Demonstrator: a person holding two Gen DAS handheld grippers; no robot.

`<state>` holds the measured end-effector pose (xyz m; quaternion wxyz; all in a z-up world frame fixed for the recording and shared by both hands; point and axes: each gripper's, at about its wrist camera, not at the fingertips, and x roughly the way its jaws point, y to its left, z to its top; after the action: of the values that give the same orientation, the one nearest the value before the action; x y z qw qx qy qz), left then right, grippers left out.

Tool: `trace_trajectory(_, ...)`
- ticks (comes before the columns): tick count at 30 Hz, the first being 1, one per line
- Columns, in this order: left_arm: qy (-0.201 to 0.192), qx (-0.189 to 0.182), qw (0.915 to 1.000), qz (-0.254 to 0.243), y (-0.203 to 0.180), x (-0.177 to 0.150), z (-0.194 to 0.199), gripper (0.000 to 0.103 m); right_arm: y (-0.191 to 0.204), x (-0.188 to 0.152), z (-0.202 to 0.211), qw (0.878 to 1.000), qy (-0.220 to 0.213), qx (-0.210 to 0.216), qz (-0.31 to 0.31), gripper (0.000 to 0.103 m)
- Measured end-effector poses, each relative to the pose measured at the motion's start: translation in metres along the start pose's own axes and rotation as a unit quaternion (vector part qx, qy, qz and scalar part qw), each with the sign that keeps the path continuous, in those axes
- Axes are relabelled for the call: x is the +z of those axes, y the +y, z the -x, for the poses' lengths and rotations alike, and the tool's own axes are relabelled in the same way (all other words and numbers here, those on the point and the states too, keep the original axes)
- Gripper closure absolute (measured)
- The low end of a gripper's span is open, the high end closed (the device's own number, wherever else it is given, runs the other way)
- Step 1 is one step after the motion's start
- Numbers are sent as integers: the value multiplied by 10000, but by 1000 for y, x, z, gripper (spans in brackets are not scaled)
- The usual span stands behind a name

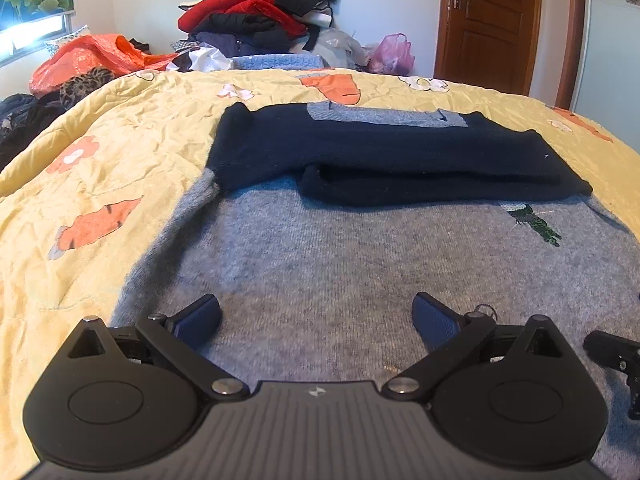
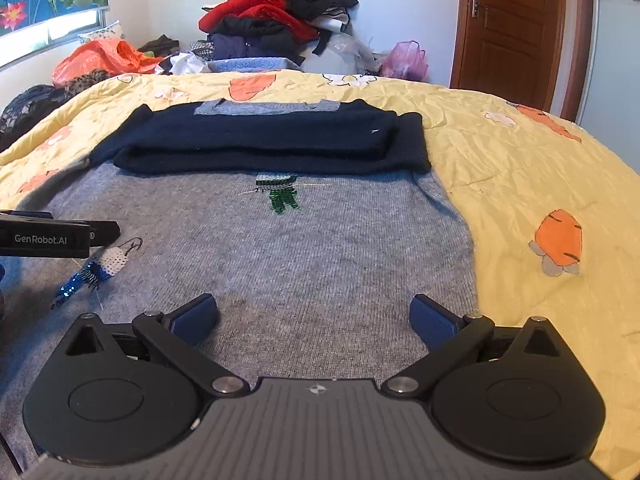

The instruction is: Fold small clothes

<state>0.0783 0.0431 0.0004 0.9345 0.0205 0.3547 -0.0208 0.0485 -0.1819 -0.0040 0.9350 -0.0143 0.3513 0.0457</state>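
Grey knit sweater with navy sleeves [image 2: 256, 264] lies flat on the yellow carrot-print quilt [image 2: 532, 168]. Navy sleeves [image 2: 272, 144] are folded across at 12 o'clock. Body fold is still left. Left gripper [image 1: 316, 322] and right gripper [image 2: 314, 320] both gape wide, empty, above the hem.

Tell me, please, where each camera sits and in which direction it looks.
Left wrist: on the left tongs, looking forward and down over the grey sweater; its open jaws show, and a part of the right tongs.
Right wrist: on the right tongs, facing likewise; open jaws, plus the left tongs' side.
Shared: sweater, folded navy sleeves, yellow quilt, clothes pile, door.
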Motion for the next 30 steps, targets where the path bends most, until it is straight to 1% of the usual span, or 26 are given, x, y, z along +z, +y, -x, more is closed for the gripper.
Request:
trace_trajectory(2,49,0,10000,-12,0,-4,9,0,1,1,-1,10000,7,-14,32,0)
trace_trajectory(6,175,-117,9998,37,3,-18,33,0,0,0,-1,10000,-5,8,10,0)
trace_trajectory(8,201,-167,9996,96,7,-26,44,0,1,0,-1,10000,-4,4,15,0)
trace_trajectory(10,166,-184,9997,45,8,-34,49,0,1,0,-1,10000,-5,1,14,0)
trace_trajectory(11,126,-174,9998,-50,8,-39,49,0,1,0,-1,10000,-4,0,14,0)
trace_trajectory(12,-9,-187,9997,-124,8,-44,50,0,1,0,0,10000,-1,-2,17,0)
trace_trajectory(14,-16,-260,9996,-56,11,-44,50,0,1,-1,1,10000,21,-29,10,0)
trace_trajectory(16,-28,-235,9997,-41,10,-44,50,0,2,-4,8,9999,81,-63,12,0)
trace_trajectory(18,-36,-197,9998,-46,9,-45,50,0,3,-12,19,9999,151,-10,10,0)
trace_trajectory(21,-42,-202,9998,-33,9,-45,50,0,3,-29,37,9998,67,62,168,0)
trace_trajectory(23,-44,-203,9998,-34,9,-46,51,0,1,-35,43,9999,19,113,123,0)
trace_trajectory(28,-30,-141,9999,-37,8,-46,53,0,3,-31,38,9998,23,87,163,0)
trace_trajectory(30,52,-78,10000,-22,7,-48,57,0,3,-30,37,9998,25,97,160,0)
